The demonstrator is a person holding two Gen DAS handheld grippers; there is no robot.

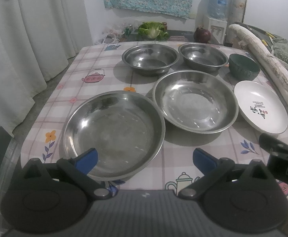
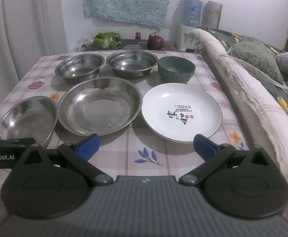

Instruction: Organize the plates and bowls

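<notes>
On the checked tablecloth stand two steel plates: a near left one (image 1: 114,134) (image 2: 27,118) and a middle one (image 1: 195,100) (image 2: 100,104). A white printed plate (image 1: 260,106) (image 2: 181,110) lies at the right. Behind them are two steel bowls (image 1: 150,58) (image 1: 203,56) (image 2: 79,67) (image 2: 132,63) and a green bowl (image 1: 243,66) (image 2: 176,69). My left gripper (image 1: 144,160) is open and empty, low over the near rim of the left steel plate. My right gripper (image 2: 145,146) is open and empty, just in front of the white plate.
A padded bed edge with a white cloth (image 2: 242,90) runs along the table's right side. Lettuce (image 2: 106,39), a red cabbage (image 2: 155,41) and a water dispenser (image 2: 190,19) stand behind the table. Curtains (image 1: 25,39) hang at the left.
</notes>
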